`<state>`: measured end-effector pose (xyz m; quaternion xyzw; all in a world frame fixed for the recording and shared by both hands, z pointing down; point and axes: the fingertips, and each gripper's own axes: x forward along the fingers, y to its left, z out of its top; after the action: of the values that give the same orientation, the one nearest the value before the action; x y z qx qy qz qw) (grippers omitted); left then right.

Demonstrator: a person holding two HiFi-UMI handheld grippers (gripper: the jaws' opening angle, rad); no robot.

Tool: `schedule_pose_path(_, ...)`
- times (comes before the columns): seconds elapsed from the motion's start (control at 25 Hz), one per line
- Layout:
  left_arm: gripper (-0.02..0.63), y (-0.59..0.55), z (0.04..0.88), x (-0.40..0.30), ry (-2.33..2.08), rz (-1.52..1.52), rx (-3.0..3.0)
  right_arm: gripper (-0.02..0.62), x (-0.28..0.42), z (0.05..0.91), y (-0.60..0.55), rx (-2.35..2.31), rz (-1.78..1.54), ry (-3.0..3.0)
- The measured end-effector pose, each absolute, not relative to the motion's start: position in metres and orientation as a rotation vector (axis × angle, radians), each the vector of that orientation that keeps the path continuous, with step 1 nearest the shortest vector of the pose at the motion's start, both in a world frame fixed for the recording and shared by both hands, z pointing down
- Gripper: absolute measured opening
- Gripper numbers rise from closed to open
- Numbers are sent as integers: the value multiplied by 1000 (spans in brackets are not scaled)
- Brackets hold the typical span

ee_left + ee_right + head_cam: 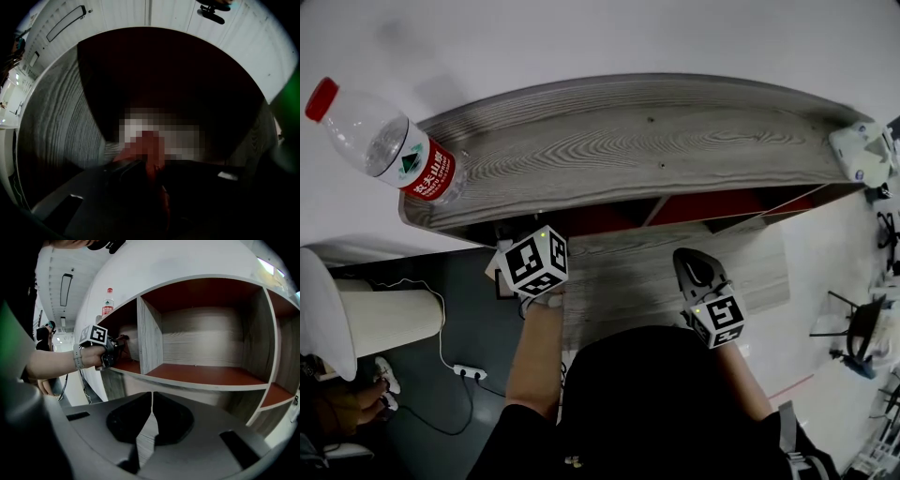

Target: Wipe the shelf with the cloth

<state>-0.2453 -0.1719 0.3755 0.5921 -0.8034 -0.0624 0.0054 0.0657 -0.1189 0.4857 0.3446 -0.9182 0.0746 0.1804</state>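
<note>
The grey wood-grain shelf (206,383) has reddish-brown compartment floors. My left gripper (151,174) reaches into the dark far-left compartment, shut on a reddish cloth (149,149) that hangs out from between its jaws. From the right gripper view, the left gripper (111,347) shows held by a hand at that compartment's mouth. My right gripper (151,403) hovers in front of the shelf, shut, with nothing between its jaws. In the head view, the right gripper (694,269) is over the lower shelf board, and the shelf top hides the left one's jaws.
A plastic water bottle (389,145) with a red cap stands on the left end of the shelf top (656,141). A white device (862,155) sits at its right end. A white bin (384,319) and a power cable (455,370) lie on the floor at left.
</note>
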Motion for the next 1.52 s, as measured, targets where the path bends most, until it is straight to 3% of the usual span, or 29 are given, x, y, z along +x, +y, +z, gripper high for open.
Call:
schedule_pose_path(0.48,52,-199,351,-168,-2431,-72,2205,6,105,487,-108,1092,224,-2536)
schedule_pose_path(0.92,52,-226,367,-74,-2058,127,2528,6,148,484,-101,1216,239,-2492)
schedule_pose_path(1.52,52,-211,415,-112,-1996,439,2390,6,116,486,-106,1119,248,-2558)
